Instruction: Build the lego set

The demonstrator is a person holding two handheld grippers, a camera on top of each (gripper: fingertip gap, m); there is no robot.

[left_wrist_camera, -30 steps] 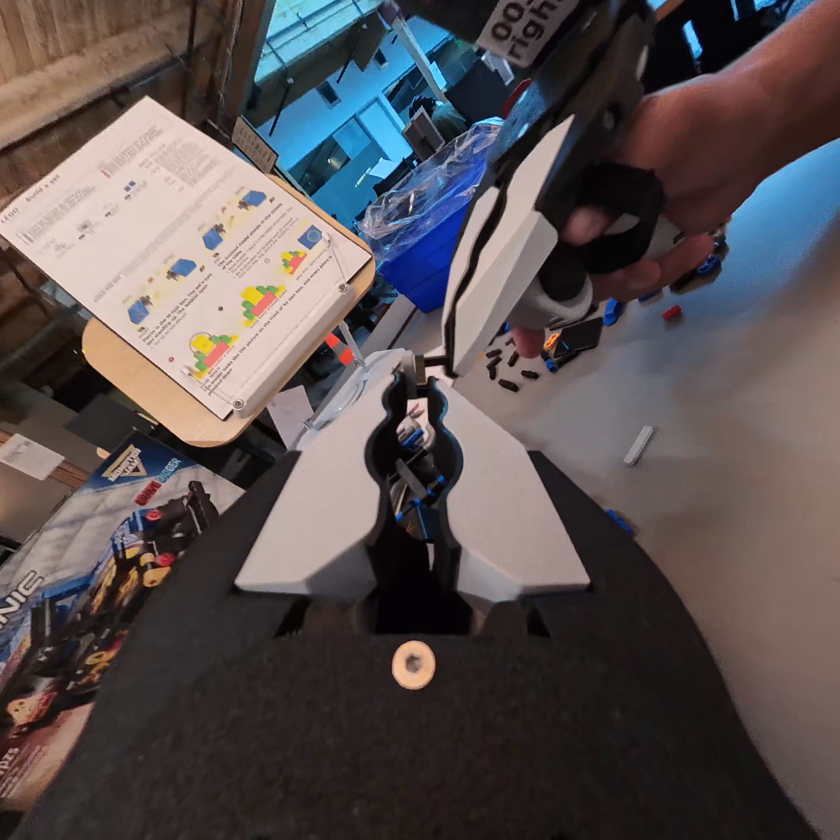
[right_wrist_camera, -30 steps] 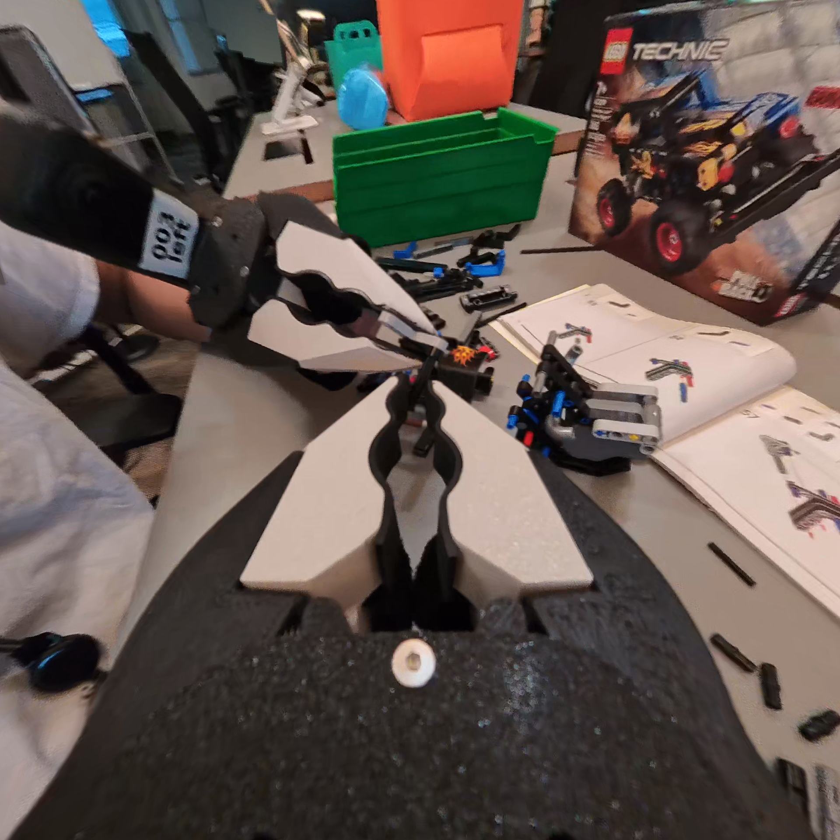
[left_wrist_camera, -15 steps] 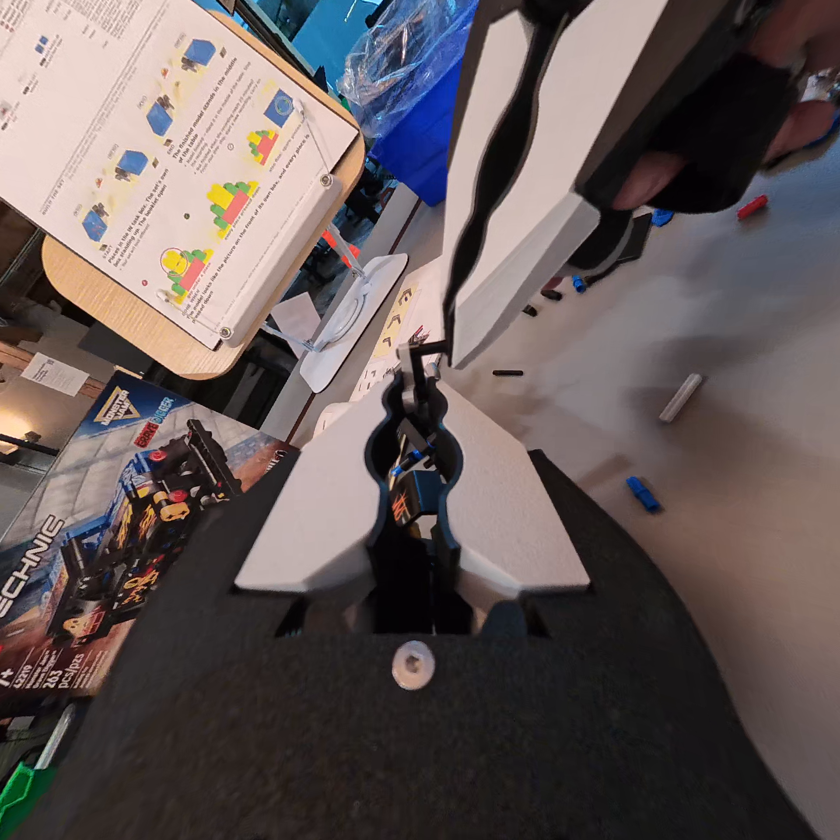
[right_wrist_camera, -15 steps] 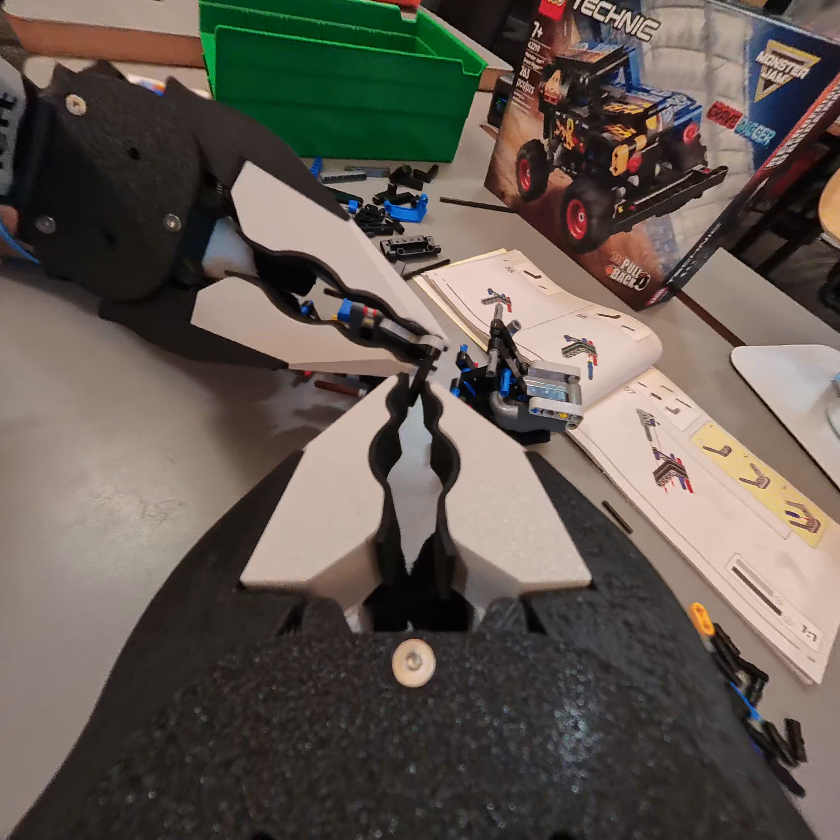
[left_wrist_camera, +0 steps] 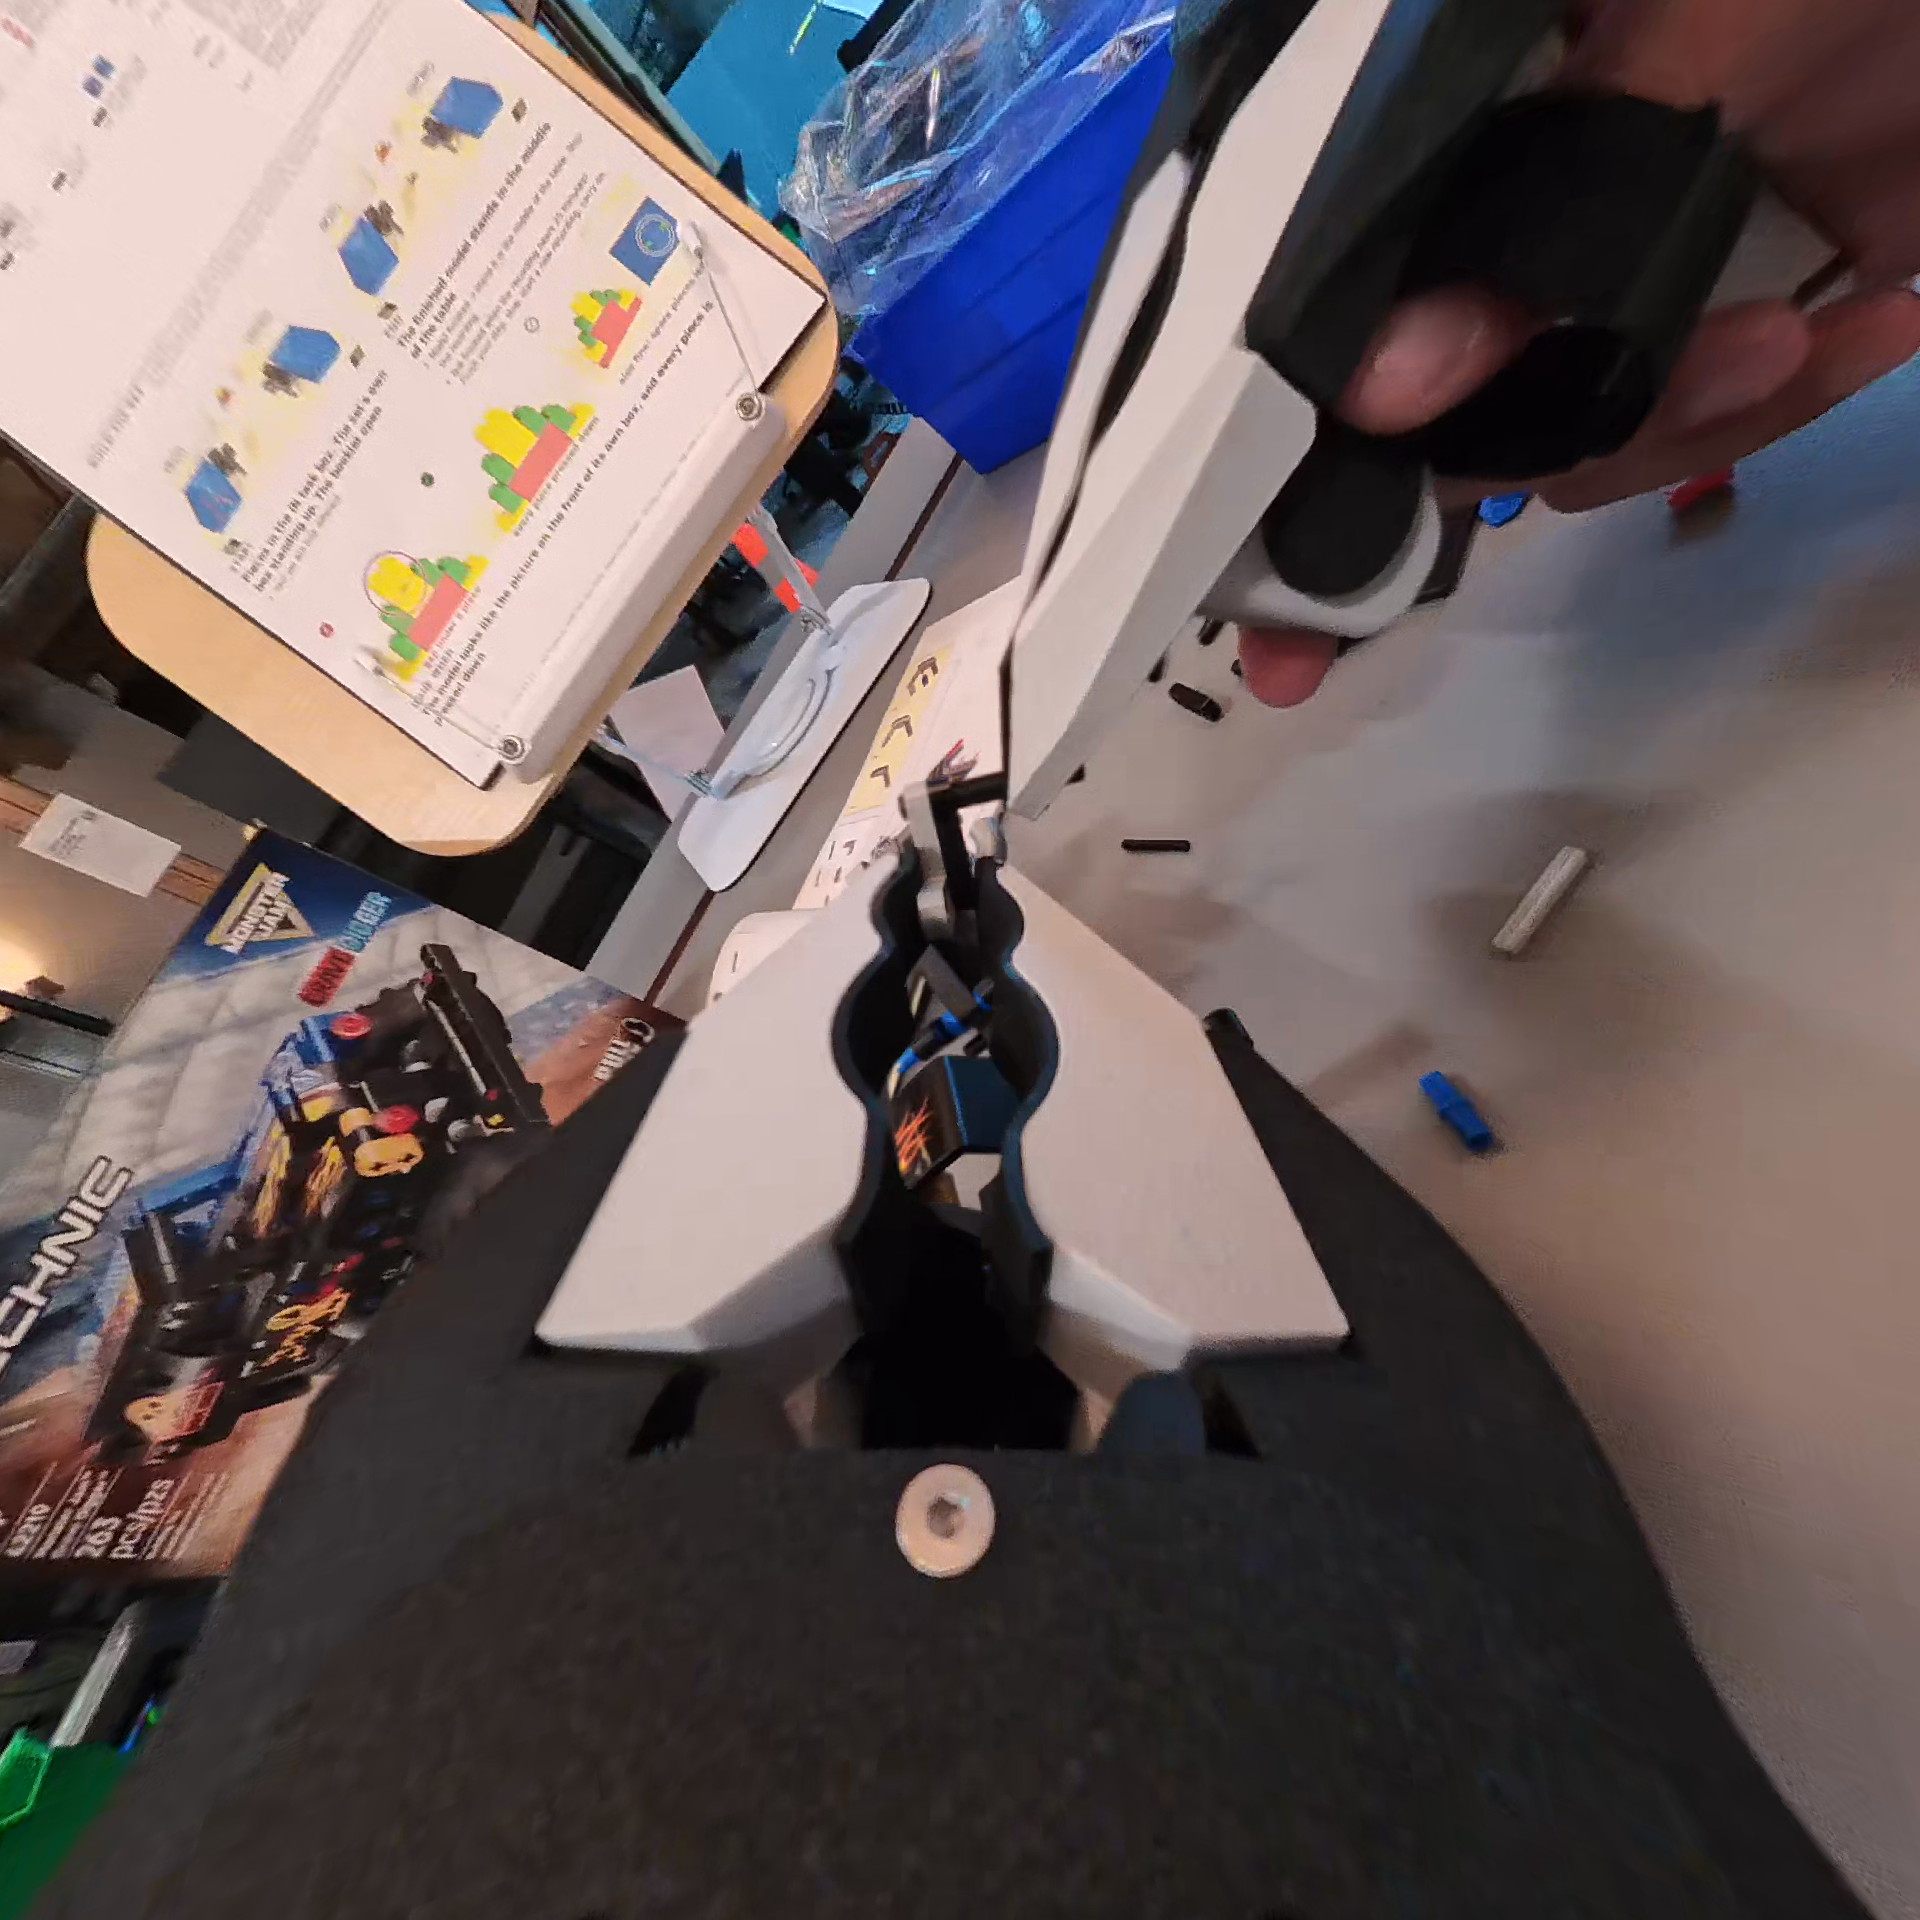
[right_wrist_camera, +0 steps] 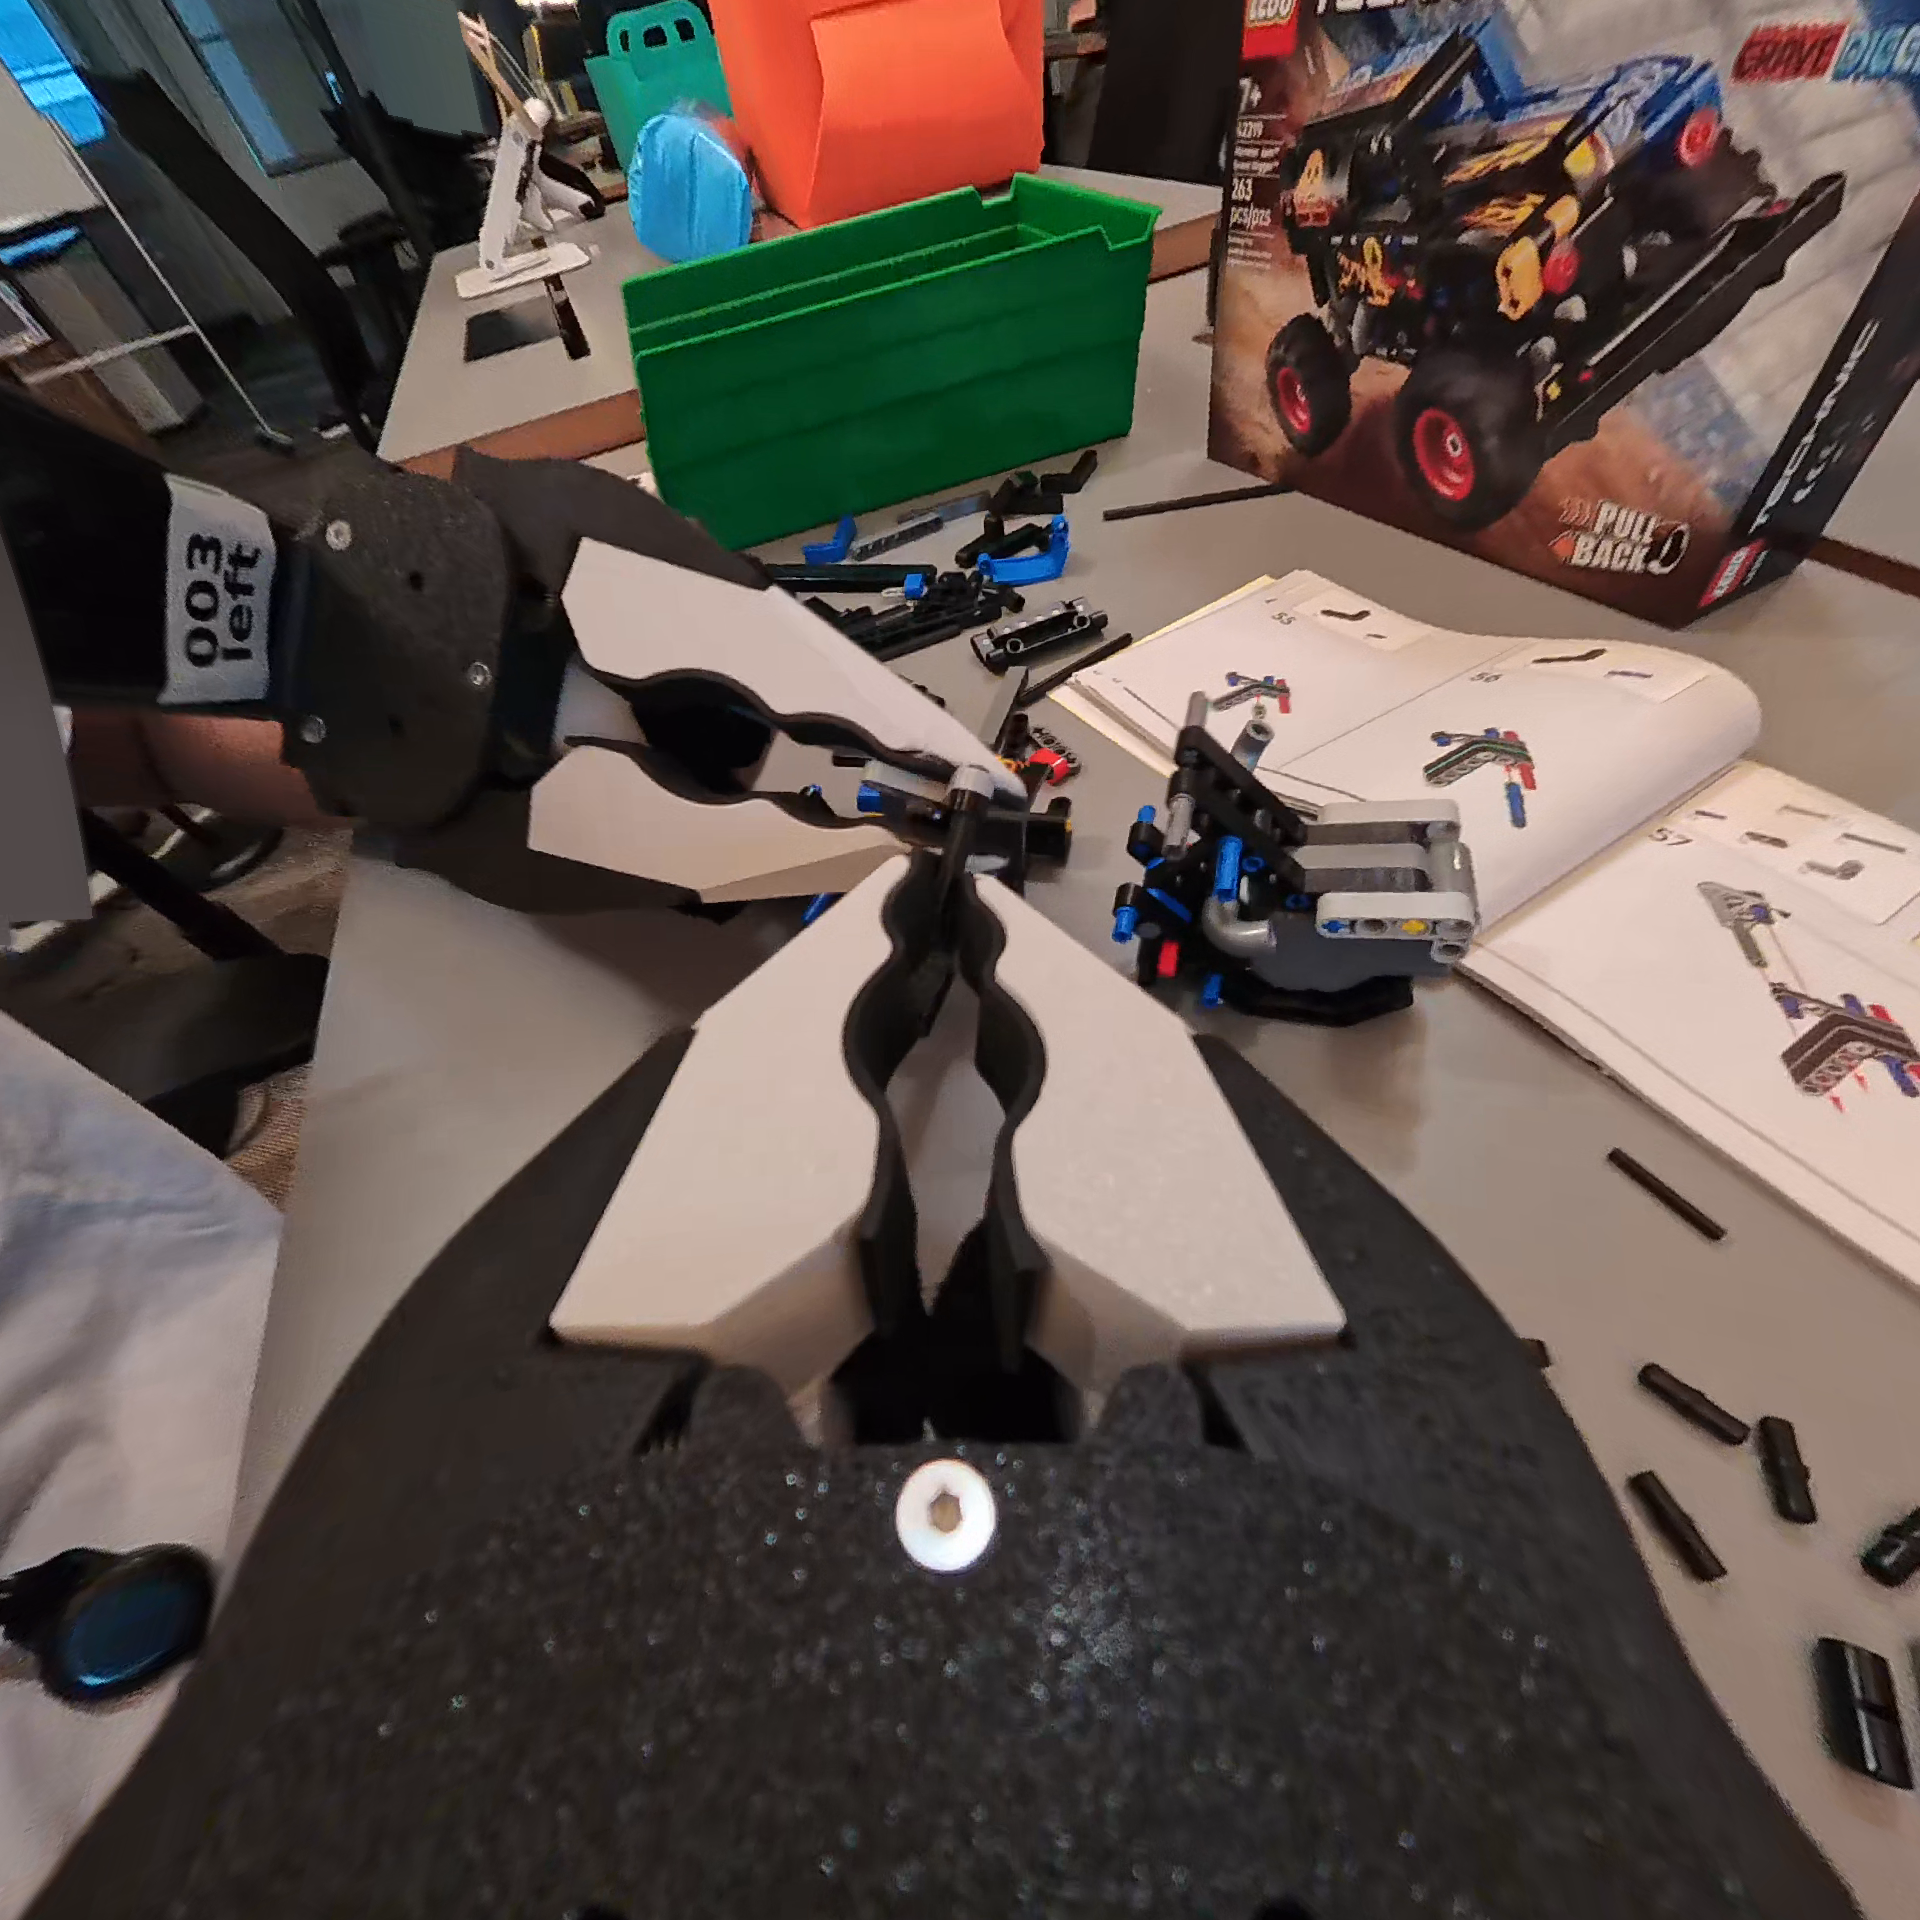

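Note:
My left gripper (left_wrist_camera: 940,883) is shut on a small black and blue lego sub-assembly (left_wrist_camera: 940,1112) with a flame sticker. It also shows in the right wrist view (right_wrist_camera: 904,800), held in the left gripper (right_wrist_camera: 966,805) above the grey table. My right gripper (right_wrist_camera: 940,888) is shut on a thin black axle (right_wrist_camera: 954,847) whose end meets the sub-assembly's tip. In the left wrist view the right gripper (left_wrist_camera: 1023,800) comes down from the upper right, tip to tip with mine. A partly built chassis (right_wrist_camera: 1299,904) sits on the table to the right.
An open instruction booklet (right_wrist_camera: 1610,748) lies right of the chassis, with the lego box (right_wrist_camera: 1558,260) and a green bin (right_wrist_camera: 883,353) behind. Loose black pins (right_wrist_camera: 1694,1455) lie at the right. A sheet on a wooden stand (left_wrist_camera: 416,364) and a blue bin (left_wrist_camera: 987,260) stand far off. My two grippers' fingertips are within a few centimetres of each other.
Both grippers have stayed tip to tip and shut on their parts. They have shifted and tilted together over the table, so the background has swung in both views.

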